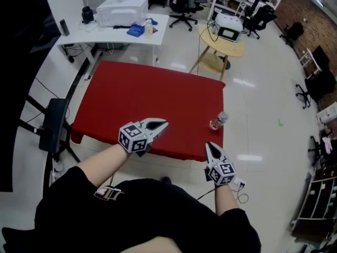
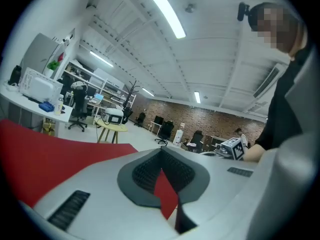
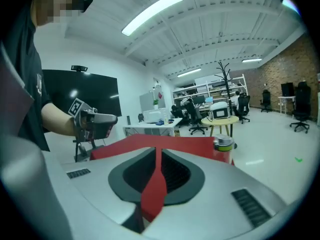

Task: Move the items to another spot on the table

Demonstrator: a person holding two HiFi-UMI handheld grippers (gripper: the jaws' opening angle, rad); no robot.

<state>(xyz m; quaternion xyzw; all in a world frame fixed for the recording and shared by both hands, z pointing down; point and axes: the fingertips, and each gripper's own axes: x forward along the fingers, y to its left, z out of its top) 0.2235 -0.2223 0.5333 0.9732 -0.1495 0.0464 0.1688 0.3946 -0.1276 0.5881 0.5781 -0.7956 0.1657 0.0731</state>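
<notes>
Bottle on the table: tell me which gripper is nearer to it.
Right. The right gripper is at the table's front edge, just on the person's side of the bottle; the left gripper is farther away, to the bottle's left.

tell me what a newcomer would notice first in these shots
The big red table fills the middle of the head view, with one small lidded jar near its right front corner. At its near edge, the left gripper and right gripper are both shut and empty.
</notes>
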